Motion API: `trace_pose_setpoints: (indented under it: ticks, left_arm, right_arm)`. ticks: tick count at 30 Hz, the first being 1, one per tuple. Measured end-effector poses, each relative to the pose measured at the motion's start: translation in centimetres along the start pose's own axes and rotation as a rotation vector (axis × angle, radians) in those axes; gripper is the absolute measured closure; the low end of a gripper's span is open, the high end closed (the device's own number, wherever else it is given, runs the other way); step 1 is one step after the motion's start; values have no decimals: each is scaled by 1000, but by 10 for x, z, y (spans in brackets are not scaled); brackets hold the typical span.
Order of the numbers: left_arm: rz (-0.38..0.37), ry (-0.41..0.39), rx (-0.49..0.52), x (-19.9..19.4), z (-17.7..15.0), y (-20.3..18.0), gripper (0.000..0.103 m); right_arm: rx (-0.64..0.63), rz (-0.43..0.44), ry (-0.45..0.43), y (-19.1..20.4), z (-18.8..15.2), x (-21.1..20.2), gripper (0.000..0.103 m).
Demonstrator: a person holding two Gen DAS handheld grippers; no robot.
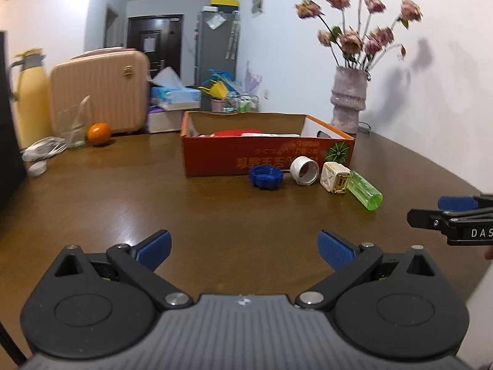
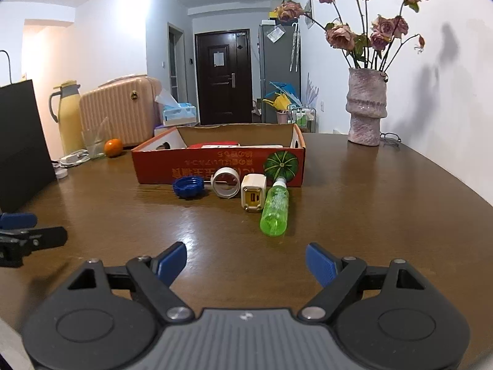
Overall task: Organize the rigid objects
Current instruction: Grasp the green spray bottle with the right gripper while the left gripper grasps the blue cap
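Green bottle [image 2: 274, 211] lay beside the charger [image 2: 253, 195] before the orange box [image 2: 215, 166]; right gripper [image 2: 246, 262], wide open and empty, should straddle its body squarely.

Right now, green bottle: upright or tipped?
Tipped. The green bottle lies on its side on the table, white cap end toward the orange box, beside the white charger.

The left tongs [image 1: 245, 248] stand wide open, blue pads spread apart with nothing between them, tilted slightly downward. The right tongs [image 2: 246, 262] are likewise spread wide and empty, at a similar downward slant. The two sit side by side, apart, each one's tip showing at the edge of the other's view.
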State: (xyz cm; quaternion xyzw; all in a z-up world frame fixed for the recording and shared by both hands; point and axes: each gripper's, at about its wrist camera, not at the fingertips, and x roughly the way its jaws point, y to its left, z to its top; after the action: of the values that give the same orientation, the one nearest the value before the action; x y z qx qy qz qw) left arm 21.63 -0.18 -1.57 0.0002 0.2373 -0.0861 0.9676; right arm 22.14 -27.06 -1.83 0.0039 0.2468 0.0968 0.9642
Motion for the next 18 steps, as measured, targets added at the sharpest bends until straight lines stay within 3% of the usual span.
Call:
trace_pose_setpoints:
  ticks: [7,10,12,16,18]
  left_arm:
    - [-42,93,37,97,43,-8,0]
    - [-55,137,65,139,57,-13,8]
    - [-47,161,87,164,66,-18,14]
    - [-73,185,81,193,75,-21,23]
    - [-94,189,91,203,75,-23,26]
  right_arm:
    - [-53,-43,77,-19,31,67,23]
    - [-41,-28,119,-31,42,98,30]
    - [-40,-10,138,-36,49,118,36]
    - [-32,-9,201,-48,54,145,71]
    - [-6,-25,211,-57,51,147,71]
